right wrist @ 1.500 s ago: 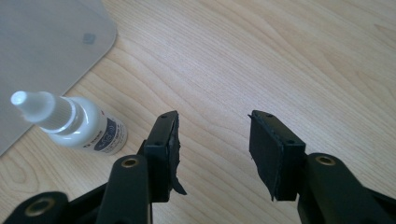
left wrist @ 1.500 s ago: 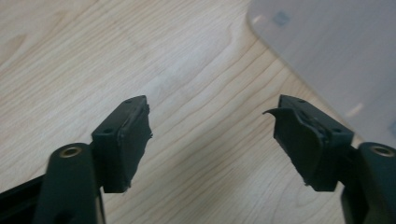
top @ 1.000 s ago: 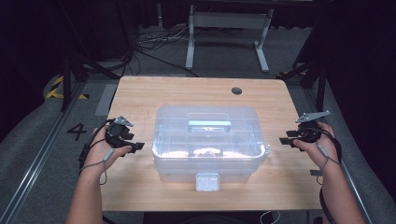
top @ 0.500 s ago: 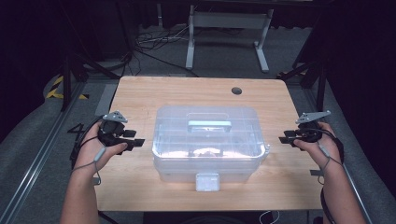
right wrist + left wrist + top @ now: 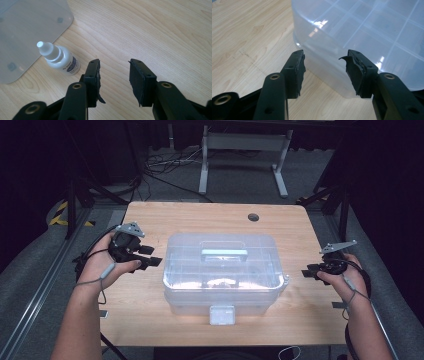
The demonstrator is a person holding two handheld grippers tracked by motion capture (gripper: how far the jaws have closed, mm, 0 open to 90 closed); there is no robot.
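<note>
A clear plastic storage box (image 5: 220, 270) with a handle (image 5: 224, 253) on its lid stands in the middle of the wooden table (image 5: 200, 215). My left gripper (image 5: 152, 256) hovers raised just left of it, pointing at the box's side (image 5: 362, 30). Its jaws (image 5: 324, 62) are open and have just been closing a little, with nothing between them. My right gripper (image 5: 306, 272) stays low at the box's right, open (image 5: 113, 68) and empty, its jaws also just narrowed. A small white dropper bottle (image 5: 60, 60) lies on the wood to the left of its fingers, by the box's corner (image 5: 25, 30).
A white latch (image 5: 222, 315) sits on the box's front wall near the table's front edge. A round cable hole (image 5: 253, 216) is at the far right of the tabletop. Metal stand legs (image 5: 240, 165) and cables lie on the floor beyond.
My left hand has lifted its gripper off the table beside the box. The right hand has kept still. Both pairs of jaws look slightly narrower.
</note>
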